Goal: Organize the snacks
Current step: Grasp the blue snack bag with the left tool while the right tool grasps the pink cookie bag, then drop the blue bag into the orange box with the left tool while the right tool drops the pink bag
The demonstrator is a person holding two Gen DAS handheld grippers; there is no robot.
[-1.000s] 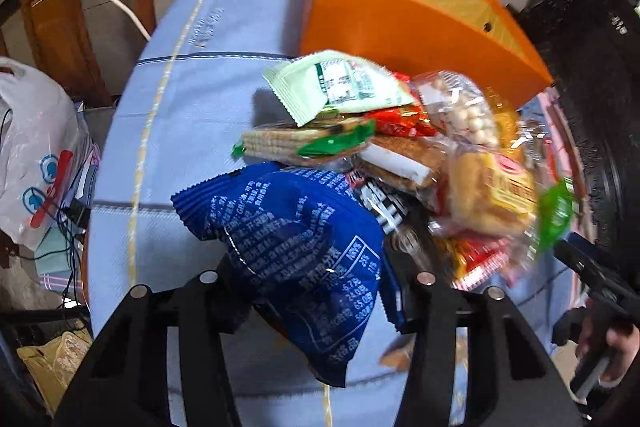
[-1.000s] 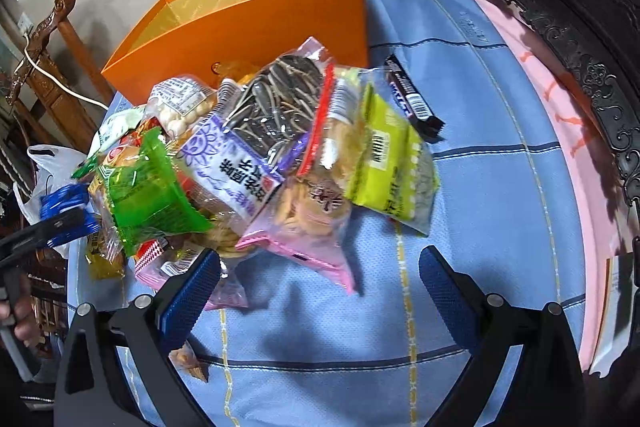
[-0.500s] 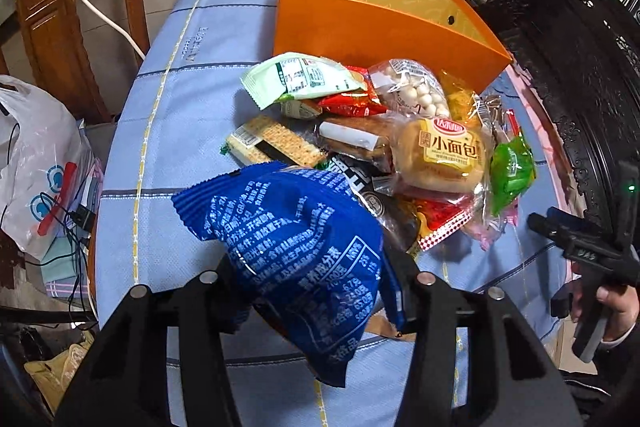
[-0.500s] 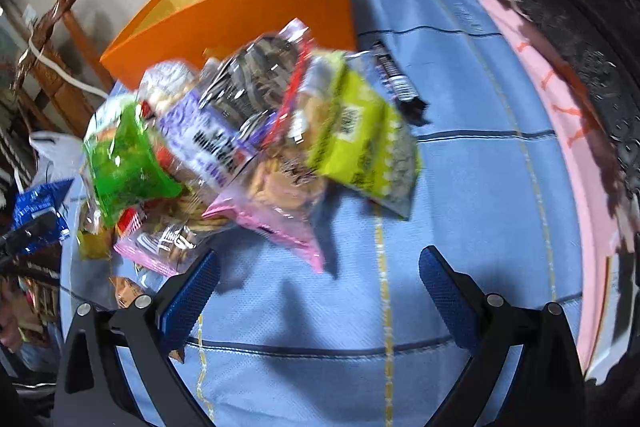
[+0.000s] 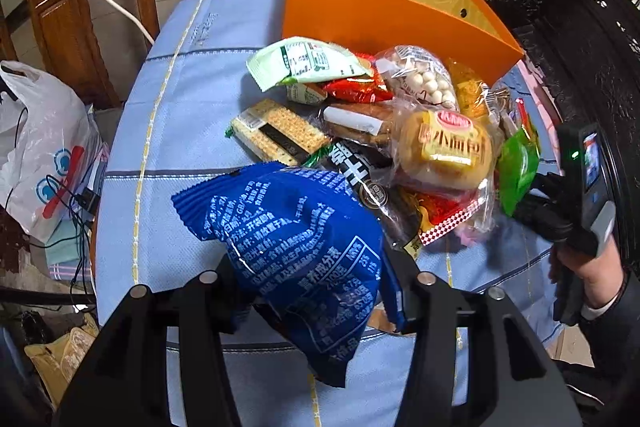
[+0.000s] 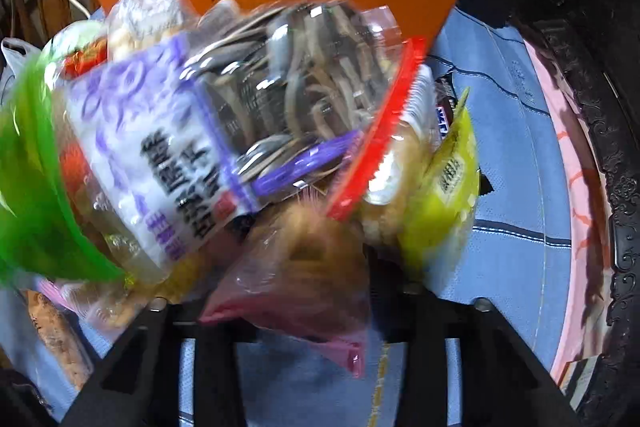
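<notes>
My left gripper (image 5: 316,279) is shut on a blue snack bag (image 5: 296,247) and holds it above the blue tablecloth (image 5: 180,107). Beyond it lies a pile of snacks: a cracker pack (image 5: 276,131), a bun bag (image 5: 444,147) and a pale green packet (image 5: 308,61). Behind the pile an orange box (image 5: 380,15) stands open. My right gripper (image 6: 308,267) is down in the pile, its jaws closing on a pink-edged cookie bag (image 6: 288,291) that hides the fingertips. A sunflower seed bag (image 6: 260,107) and a yellow-green packet (image 6: 444,203) crowd over it. This view is blurred.
A wooden chair (image 5: 64,7) and a white plastic bag (image 5: 44,147) sit off the table's left edge. Dark carved furniture (image 5: 580,7) runs along the right side, with a pink mat (image 6: 568,167) beside it. A person's hand (image 5: 592,271) holds the right gripper's handle.
My right gripper has dropped into the snack pile and its wide-open jaws have come together around the pink-edged bag. The left gripper drew back slightly with the blue bag.
</notes>
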